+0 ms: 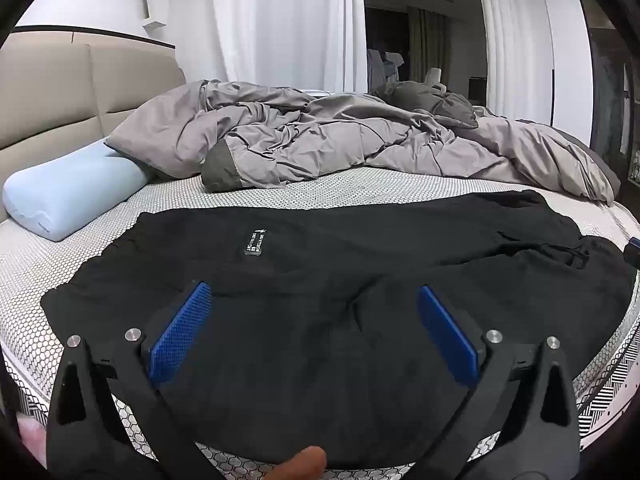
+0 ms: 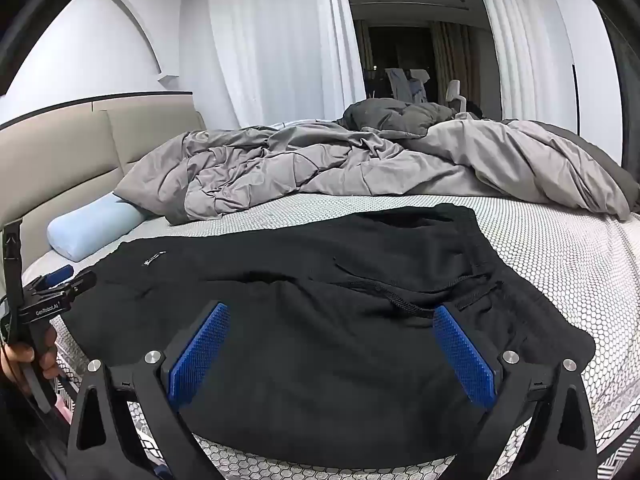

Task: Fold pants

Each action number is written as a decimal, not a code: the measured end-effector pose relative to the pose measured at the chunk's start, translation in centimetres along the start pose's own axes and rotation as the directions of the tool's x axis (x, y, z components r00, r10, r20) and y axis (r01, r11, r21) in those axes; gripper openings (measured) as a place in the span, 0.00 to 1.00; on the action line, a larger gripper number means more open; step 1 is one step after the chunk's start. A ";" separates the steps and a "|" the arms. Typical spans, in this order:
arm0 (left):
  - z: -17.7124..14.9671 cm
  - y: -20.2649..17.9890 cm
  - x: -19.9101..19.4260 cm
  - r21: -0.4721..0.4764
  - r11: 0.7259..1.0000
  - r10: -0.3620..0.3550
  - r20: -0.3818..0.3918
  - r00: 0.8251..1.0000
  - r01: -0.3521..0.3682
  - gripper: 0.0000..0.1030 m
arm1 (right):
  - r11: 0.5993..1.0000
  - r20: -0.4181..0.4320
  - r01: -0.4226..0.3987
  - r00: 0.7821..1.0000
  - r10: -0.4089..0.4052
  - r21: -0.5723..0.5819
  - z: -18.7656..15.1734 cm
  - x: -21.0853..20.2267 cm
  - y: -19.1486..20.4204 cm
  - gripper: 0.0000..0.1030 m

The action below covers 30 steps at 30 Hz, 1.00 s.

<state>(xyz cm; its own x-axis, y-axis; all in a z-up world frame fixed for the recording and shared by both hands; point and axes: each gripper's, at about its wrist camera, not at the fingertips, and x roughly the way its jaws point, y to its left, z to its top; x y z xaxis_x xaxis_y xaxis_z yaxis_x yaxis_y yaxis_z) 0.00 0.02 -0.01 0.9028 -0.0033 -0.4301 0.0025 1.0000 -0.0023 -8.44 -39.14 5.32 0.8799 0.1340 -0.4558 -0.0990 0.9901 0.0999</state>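
there, pants [image 1: 320,320] near mattress edge [image 1: 248,460]

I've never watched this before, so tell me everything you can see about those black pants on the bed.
The pants are black, of soft matte fabric, spread out and lightly wrinkled on the honeycomb-patterned mattress. A small label with white print lies on them, and a black drawstring trails near the waistband. They look not yet folded. Both grippers hover open above them, gripping nothing.
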 end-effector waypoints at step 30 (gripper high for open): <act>0.0 0.0 0.1 -0.009 1.000 0.002 -0.001 1.000 -0.002 0.99 | 1.000 -0.007 0.017 1.000 -0.017 -0.001 0.1 -0.1 -0.2 1.00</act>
<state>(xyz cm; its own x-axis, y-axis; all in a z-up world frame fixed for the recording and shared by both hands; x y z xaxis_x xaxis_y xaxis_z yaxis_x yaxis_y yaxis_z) 0.08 0.06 -0.03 0.9026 -0.0013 -0.4305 -0.0031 0.9999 -0.0095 -8.44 -39.37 5.37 0.8783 0.1174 -0.4635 -0.0843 0.9922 0.0915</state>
